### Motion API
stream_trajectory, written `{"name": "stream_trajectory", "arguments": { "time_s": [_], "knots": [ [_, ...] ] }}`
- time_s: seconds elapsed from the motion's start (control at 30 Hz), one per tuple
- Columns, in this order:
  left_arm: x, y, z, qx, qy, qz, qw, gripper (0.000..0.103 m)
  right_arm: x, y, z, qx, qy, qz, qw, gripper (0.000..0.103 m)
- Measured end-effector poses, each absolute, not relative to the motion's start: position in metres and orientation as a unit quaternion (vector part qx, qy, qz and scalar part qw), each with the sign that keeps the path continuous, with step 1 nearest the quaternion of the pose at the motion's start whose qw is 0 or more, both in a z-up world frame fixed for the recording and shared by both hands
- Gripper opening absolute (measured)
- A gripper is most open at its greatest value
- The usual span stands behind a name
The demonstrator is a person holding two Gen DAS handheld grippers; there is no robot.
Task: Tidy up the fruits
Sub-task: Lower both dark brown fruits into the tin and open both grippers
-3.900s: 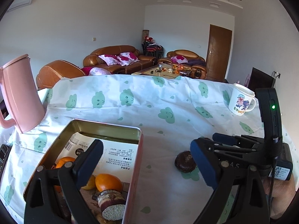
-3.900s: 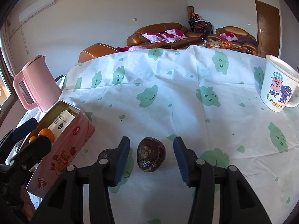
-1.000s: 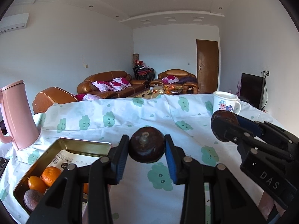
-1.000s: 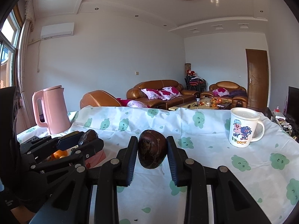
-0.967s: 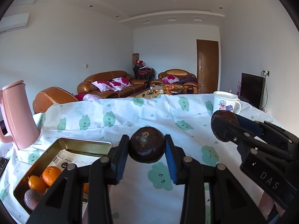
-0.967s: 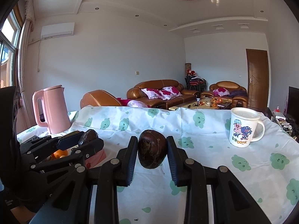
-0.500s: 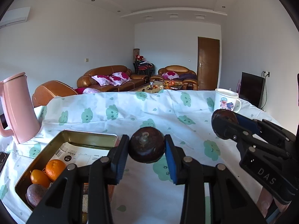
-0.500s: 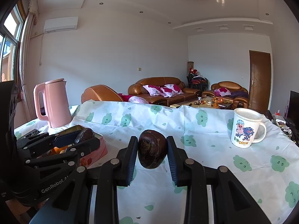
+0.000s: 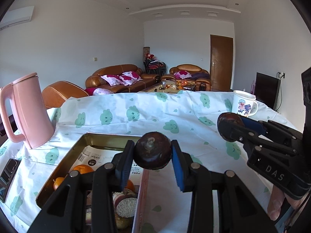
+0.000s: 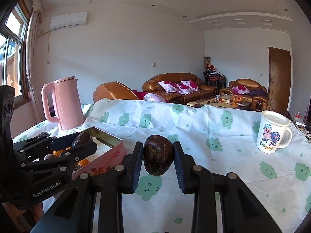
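Above the tin's [image 9: 91,138] right rim, at 6 o'clock in its own view, the left claw [image 9: 152,156] grips a dark fruit [image 9: 153,151]. Right claw [image 10: 157,156] clamps another dark fruit [image 10: 158,158] over bare worktop [image 10: 223,167]; mug [image 10: 272,135] at 3 o'clock, kettle [image 10: 64,103] at 10.

Tablecloth on the table [image 10: 194,128] is white with mint-green smiley clouds. Plastic kettle [image 10: 65,104] is plain pastel pink. The rectangular tin box [image 10: 108,153] is pink outside, gold inside, with small oranges [image 9: 82,169] in it. White ceramic mug [image 10: 272,134] has a cartoon pig print. Both round fruits [image 9: 152,153] look dark mottled brown.
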State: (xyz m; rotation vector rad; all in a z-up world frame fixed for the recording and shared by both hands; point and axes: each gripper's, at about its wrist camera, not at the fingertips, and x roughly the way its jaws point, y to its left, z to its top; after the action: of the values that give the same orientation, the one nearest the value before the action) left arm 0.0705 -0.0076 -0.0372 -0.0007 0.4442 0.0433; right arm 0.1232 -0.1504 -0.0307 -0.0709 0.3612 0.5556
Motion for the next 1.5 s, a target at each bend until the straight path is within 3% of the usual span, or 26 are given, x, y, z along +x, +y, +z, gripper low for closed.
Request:
{"name": "stream_trajectory", "arguments": {
  "time_s": [0.67, 1.5],
  "knots": [
    [0.086, 0.080, -0.040, -0.016, 0.277, 0.081, 0.957, 0.039, 0.131, -0.047, -0.032, -0.058, 0.214, 0.356, 0.908, 0.033],
    [0.109, 0.100, -0.067, -0.026, 0.350, 0.081, 0.933, 0.040, 0.154, -0.008, -0.070, -0.091, 0.305, 0.366, 0.875, 0.034]
  ]
}}
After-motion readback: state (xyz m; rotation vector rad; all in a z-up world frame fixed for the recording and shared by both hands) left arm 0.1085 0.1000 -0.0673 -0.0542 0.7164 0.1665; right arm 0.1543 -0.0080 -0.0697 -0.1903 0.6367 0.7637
